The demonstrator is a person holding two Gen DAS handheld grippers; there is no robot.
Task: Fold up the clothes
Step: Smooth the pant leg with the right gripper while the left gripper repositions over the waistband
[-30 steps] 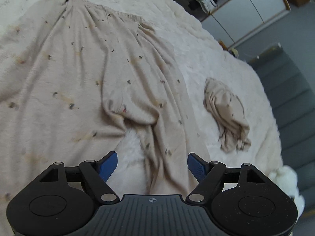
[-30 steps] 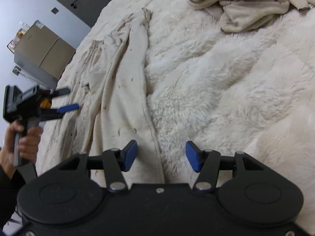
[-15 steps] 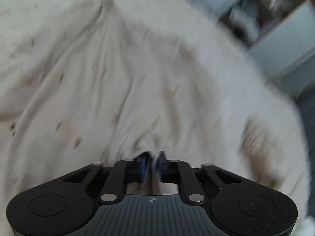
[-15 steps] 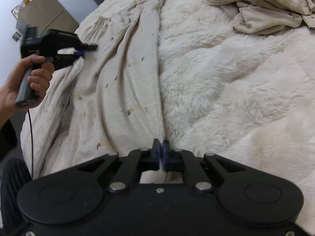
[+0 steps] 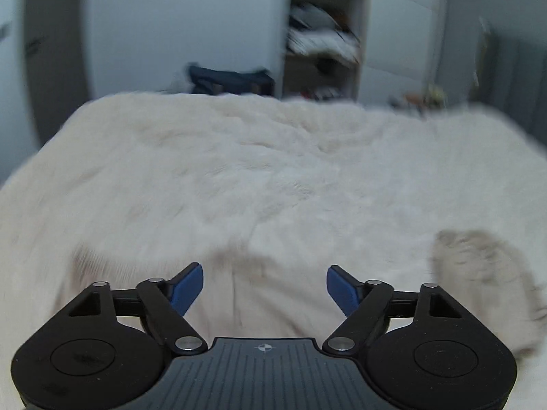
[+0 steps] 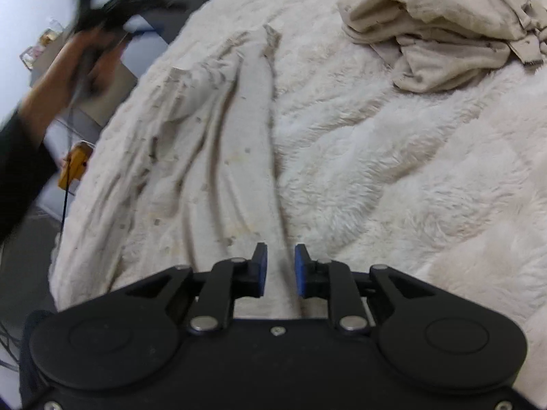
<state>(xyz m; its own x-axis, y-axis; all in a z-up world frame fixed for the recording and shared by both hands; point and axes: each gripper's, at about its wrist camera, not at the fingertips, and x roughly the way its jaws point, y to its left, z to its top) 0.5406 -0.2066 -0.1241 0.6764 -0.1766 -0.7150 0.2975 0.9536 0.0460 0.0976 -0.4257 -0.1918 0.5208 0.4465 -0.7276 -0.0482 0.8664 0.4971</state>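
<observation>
A beige speckled garment (image 6: 212, 143) lies lengthwise on the fluffy white bed cover (image 6: 393, 177), creased in long ridges. My right gripper (image 6: 280, 266) sits low over its near end, open by a narrow gap, with a strip of the cloth showing between the blue pads. In the blurred left wrist view, my left gripper (image 5: 265, 285) is wide open above the garment's edge (image 5: 239, 294), holding nothing. The right wrist view shows that left gripper (image 6: 119, 10) raised in a hand at the upper left, blurred by motion. A second beige garment (image 6: 437, 34) lies crumpled at the far right (image 5: 485, 273).
The bed cover (image 5: 273, 171) stretches ahead of the left gripper. Beyond its far edge stand a dark bag (image 5: 229, 78) and open shelves with clothes (image 5: 321, 41). A yellow object (image 6: 73, 167) on a cord hangs beside the bed's left edge, near a dark sleeve (image 6: 20, 171).
Both grippers were shut on the garment half a second ago. The left one has let go, opened wide and swung up. The right one's jaws have parted slightly.
</observation>
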